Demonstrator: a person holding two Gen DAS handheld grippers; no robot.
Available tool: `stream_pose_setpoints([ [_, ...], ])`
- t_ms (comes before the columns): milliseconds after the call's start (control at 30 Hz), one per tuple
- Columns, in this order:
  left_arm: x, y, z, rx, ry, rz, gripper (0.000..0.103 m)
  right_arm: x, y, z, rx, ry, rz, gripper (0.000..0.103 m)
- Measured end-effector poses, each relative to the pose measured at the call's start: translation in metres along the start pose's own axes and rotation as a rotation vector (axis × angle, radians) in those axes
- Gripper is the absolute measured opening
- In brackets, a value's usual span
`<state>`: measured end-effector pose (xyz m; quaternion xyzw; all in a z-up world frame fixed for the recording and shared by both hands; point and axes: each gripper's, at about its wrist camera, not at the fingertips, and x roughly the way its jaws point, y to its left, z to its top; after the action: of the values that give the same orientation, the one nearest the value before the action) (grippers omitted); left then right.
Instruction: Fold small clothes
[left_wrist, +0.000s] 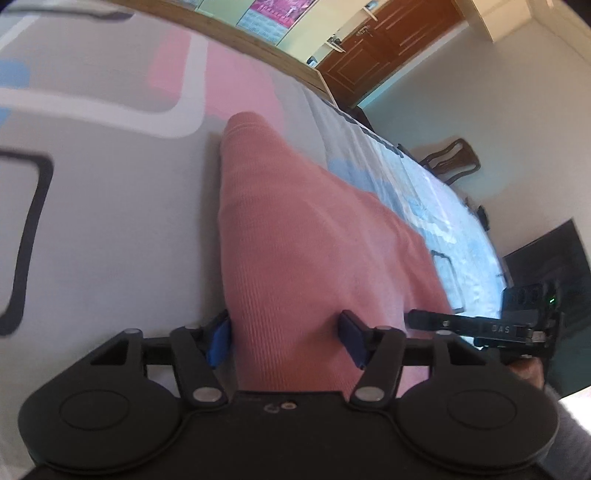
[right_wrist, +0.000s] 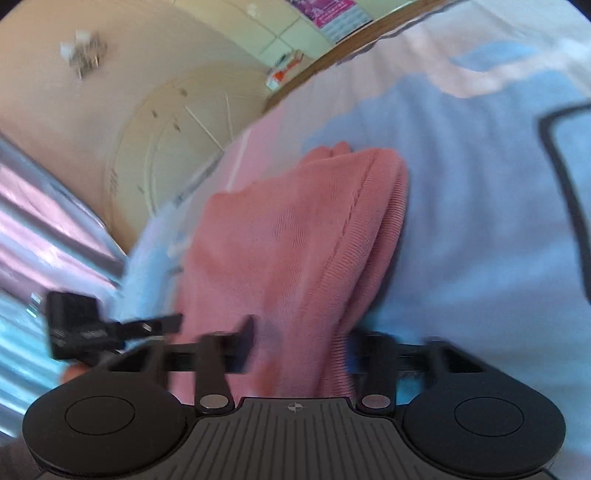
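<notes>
A: Where's the salmon-pink ribbed knit garment (left_wrist: 295, 236) relative to the grippers?

B: In the left wrist view it runs from between the left gripper (left_wrist: 288, 338) fingers up toward 11 o'clock, long axis nearly straight away from the camera, tapering to a rounded end. It lies on the patterned grey, pink and blue bedsheet (left_wrist: 110, 184), near the bed's edge at 2 o'clock.

A: And the other side?

B: The right gripper (right_wrist: 301, 347) has the same cloth between its fingers, bulging up toward 12 o'clock, with a thick rolled edge and a seam along the 1 o'clock side.

A: Are they clamped on it?

B: Fabric fills both gaps. The left's blue pads (left_wrist: 218, 343) stand partly apart with cloth touching them; I'd judge it gripping a bunched hem. The right is blurred, fingers narrower, apparently pinching the cloth.

A: Which is nearer?

B: Both sit at the near edge, side by side; each shows at the other's flank. Looks thick, soft, already doubled over, so the next fold likely carries this edge away along that axis
</notes>
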<state>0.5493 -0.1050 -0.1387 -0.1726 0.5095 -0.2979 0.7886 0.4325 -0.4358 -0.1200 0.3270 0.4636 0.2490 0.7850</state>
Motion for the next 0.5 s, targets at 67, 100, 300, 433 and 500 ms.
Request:
stream_pose_setpoints([
  [67, 0.001, -0.007, -0.001, 0.035, -0.009, 0.030, 0.053, -0.001, 0.003, -0.004, -0.035, -0.018, -0.050, 0.026],
  [100, 0.000, -0.011, -0.003, 0.056, -0.016, 0.043, 0.047, -0.001, 0.005, -0.005, -0.047, -0.027, -0.074, 0.025],
  [300, -0.023, -0.040, -0.007, 0.190, -0.089, 0.093, 0.024, 0.002, 0.057, -0.013, -0.162, -0.068, -0.245, 0.019],
  [433, -0.064, -0.038, -0.007, 0.237, -0.136, 0.083, 0.023, -0.006, 0.097, -0.012, -0.212, -0.106, -0.211, 0.019],
  [500, -0.090, -0.028, -0.005, 0.245, -0.155, 0.084, 0.023, -0.001, 0.123, -0.014, -0.255, -0.112, -0.208, 0.019],
])
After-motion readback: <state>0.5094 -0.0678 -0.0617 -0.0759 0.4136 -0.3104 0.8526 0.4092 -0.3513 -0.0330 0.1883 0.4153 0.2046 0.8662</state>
